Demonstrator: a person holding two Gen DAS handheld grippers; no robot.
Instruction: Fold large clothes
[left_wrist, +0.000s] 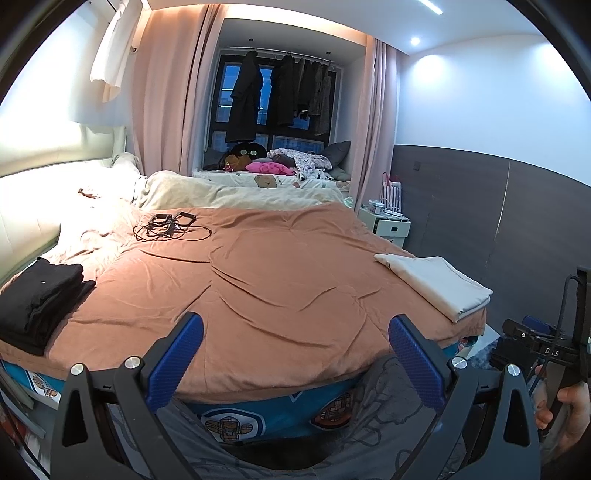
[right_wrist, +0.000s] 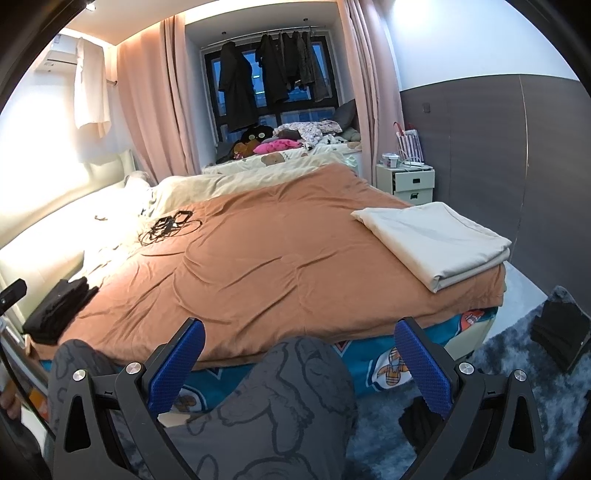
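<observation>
A folded cream cloth (left_wrist: 439, 282) (right_wrist: 436, 240) lies on the bed's near right corner. At the near left of the bed sits a stack of folded black clothes (left_wrist: 37, 299) (right_wrist: 59, 312). Both rest on the orange-brown blanket (left_wrist: 258, 280) (right_wrist: 266, 251). My left gripper (left_wrist: 295, 350) is open and empty, held at the bed's foot edge. My right gripper (right_wrist: 299, 350) is also open and empty, above a person's grey-patterned leg (right_wrist: 273, 406). In the left wrist view the right gripper's black body (left_wrist: 546, 350) shows at the right, with a hand (left_wrist: 565, 410) on it.
Black cables and a small device (left_wrist: 170, 225) (right_wrist: 168, 225) lie at the far left of the bed. A cream duvet (left_wrist: 221, 192) is bunched behind. A white nightstand (right_wrist: 410, 182) stands at the right wall. A grey rug (right_wrist: 517, 369) with a dark object (right_wrist: 557, 332) covers the floor.
</observation>
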